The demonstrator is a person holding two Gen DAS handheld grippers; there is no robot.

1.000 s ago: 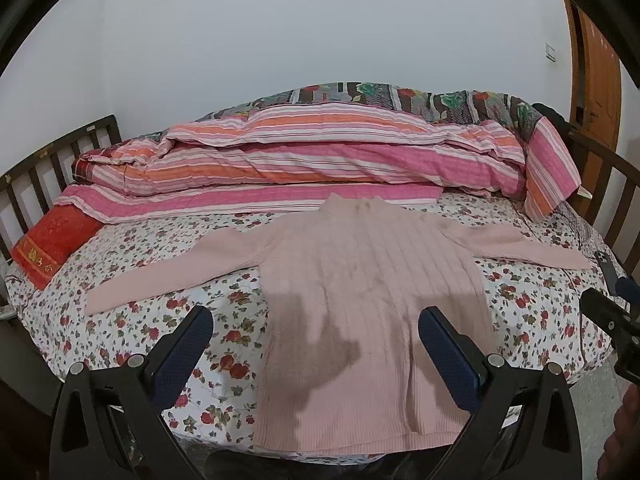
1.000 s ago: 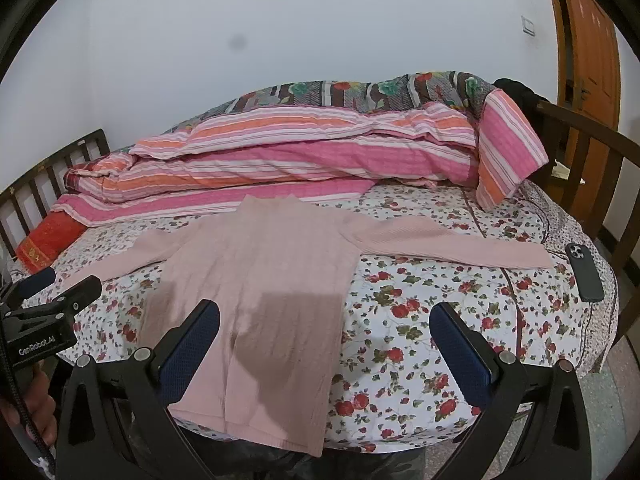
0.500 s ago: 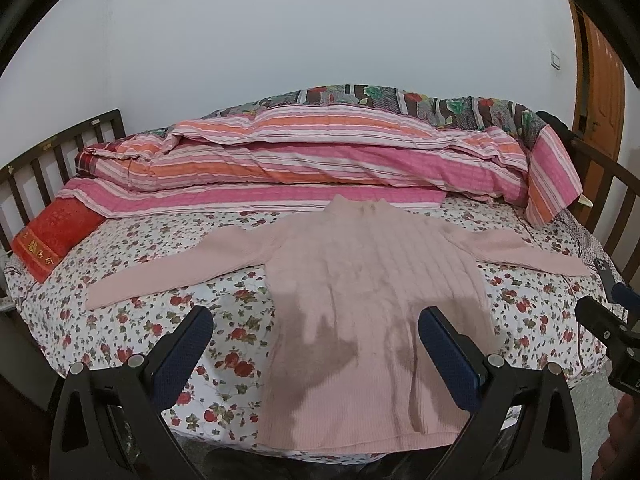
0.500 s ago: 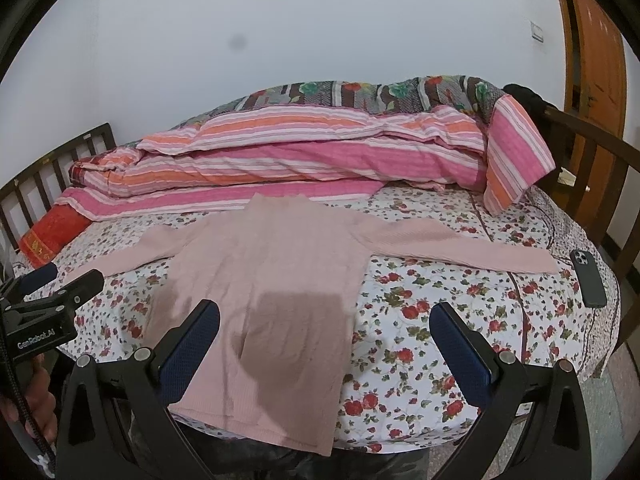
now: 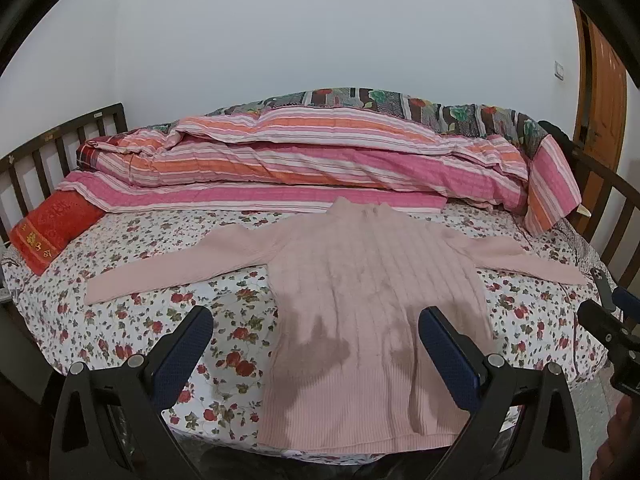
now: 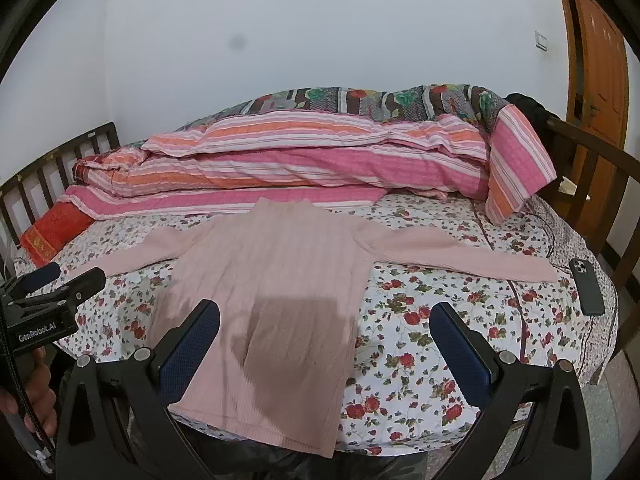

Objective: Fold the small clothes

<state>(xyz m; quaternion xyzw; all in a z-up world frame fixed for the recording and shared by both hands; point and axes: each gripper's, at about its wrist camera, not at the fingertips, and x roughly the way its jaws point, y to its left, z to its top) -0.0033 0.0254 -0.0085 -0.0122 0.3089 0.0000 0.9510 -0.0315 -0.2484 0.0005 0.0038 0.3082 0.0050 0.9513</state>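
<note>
Folding should start at a sleeve: the pink sweater lies flat, sleeves spread, hem at the bed's near edge. Left gripper and right gripper hover wide and empty; pinch each cuff, fold inward without dragging the body.

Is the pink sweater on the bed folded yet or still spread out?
Spread out. The pink sweater lies flat on the bed, both sleeves stretched sideways, with no fold visible.
</note>
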